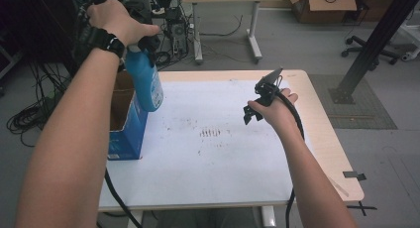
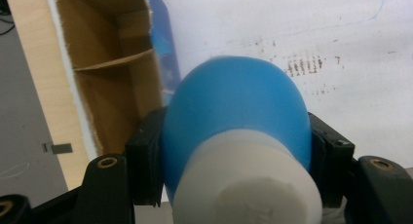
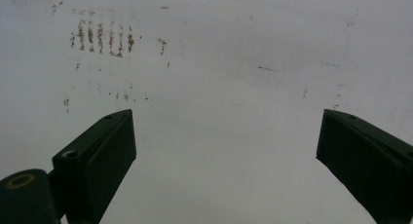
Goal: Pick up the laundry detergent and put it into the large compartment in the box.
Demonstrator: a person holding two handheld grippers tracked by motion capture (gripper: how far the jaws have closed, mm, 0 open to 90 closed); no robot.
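Observation:
A blue bottle (image 1: 146, 82) with a white cap hangs in the air above the table's left side, over the edge of an open blue cardboard box (image 1: 126, 121). My left gripper (image 1: 143, 45) is shut on the bottle near its cap. In the left gripper view both jaws press on the blue bottle (image 2: 238, 102) just below the white cap (image 2: 251, 185), and the box (image 2: 114, 73) lies below it with a cardboard divider inside. My right gripper (image 1: 253, 112) hovers over the white table cover at the right, open, with nothing between its fingers (image 3: 100, 156).
The white cover (image 1: 213, 153) on the wooden table carries brown smudges (image 1: 210, 133) near its middle. Behind the table stand a desk (image 1: 228, 0), tangled cables and cardboard boxes (image 1: 322, 5). A black post (image 1: 371, 44) rises at the right.

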